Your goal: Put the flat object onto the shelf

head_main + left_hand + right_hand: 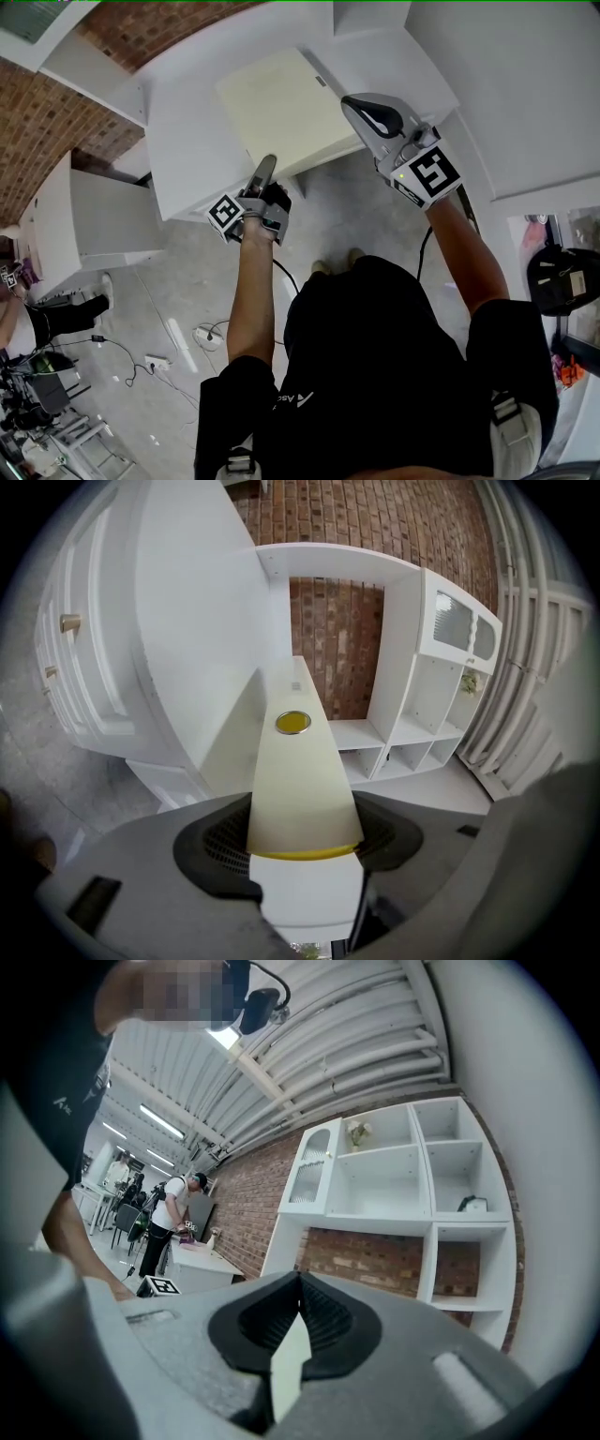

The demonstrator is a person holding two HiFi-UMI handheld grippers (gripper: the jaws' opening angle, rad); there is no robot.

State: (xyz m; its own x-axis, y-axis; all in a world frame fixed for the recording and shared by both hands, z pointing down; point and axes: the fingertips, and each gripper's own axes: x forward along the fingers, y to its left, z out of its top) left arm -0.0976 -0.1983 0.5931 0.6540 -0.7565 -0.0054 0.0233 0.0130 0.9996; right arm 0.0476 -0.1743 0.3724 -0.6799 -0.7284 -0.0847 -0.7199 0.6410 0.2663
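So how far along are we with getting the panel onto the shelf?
Done: the flat panel is grasped. In hand: the left gripper and right gripper both clamp its edges. Left: carry it to the white shelf unit ahead and set it on.

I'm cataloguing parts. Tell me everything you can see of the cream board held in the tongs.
The board is a flat, roughly square panel, plain matt cream, perhaps painted wood. It is held in the air, about level, in front of white furniture. The left tongs clamp its near corner, the right tongs its right edge. The left gripper view shows a small round yellow cap on it and a yellow strip at the clamped end.
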